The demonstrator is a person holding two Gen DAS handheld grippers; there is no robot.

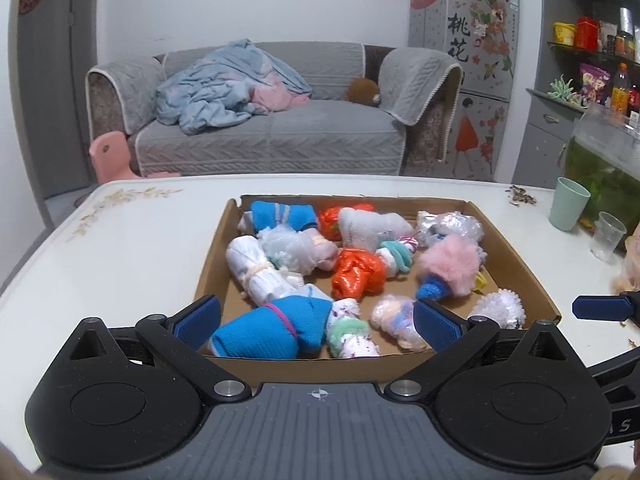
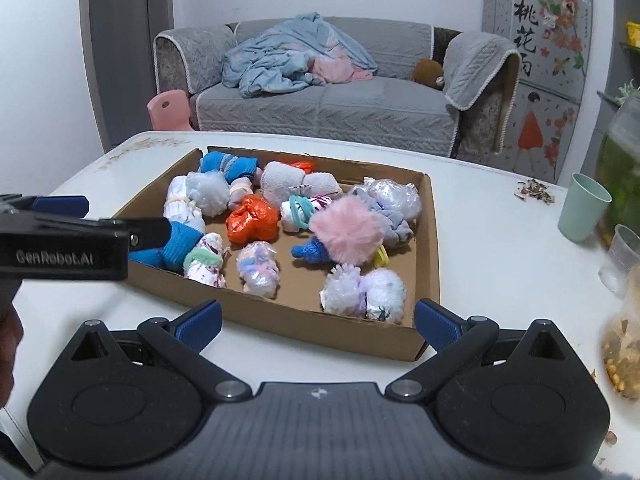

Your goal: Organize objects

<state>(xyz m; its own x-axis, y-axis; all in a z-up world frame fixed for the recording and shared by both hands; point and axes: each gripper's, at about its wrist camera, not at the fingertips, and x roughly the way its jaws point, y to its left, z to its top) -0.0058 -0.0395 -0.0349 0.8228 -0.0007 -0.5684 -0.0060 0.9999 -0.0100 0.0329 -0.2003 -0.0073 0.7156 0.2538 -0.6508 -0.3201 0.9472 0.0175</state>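
A shallow cardboard tray (image 1: pixel 516 256) (image 2: pixel 430 216) lies on the white table and holds several rolled socks and bagged bundles: a blue sock roll (image 1: pixel 276 330) (image 2: pixel 180 246) at the near left, an orange bag (image 1: pixel 358 274) (image 2: pixel 252 220) in the middle, a pink fluffy item (image 1: pixel 452 266) (image 2: pixel 348 232) to the right. My left gripper (image 1: pixel 318 322) is open and empty, its pads either side of the tray's near edge. My right gripper (image 2: pixel 318 322) is open and empty, just short of the tray's near right corner. The left gripper also shows from the side in the right wrist view (image 2: pixel 60 204).
A green cup (image 1: pixel 568 208) (image 2: pixel 582 208) and a clear plastic cup (image 1: pixel 606 236) (image 2: pixel 620 258) stand at the table's right, beside a fish tank (image 1: pixel 604 152). Seed husks (image 2: pixel 534 192) lie on the table. A grey sofa (image 1: pixel 272 120) stands beyond the table's far edge.
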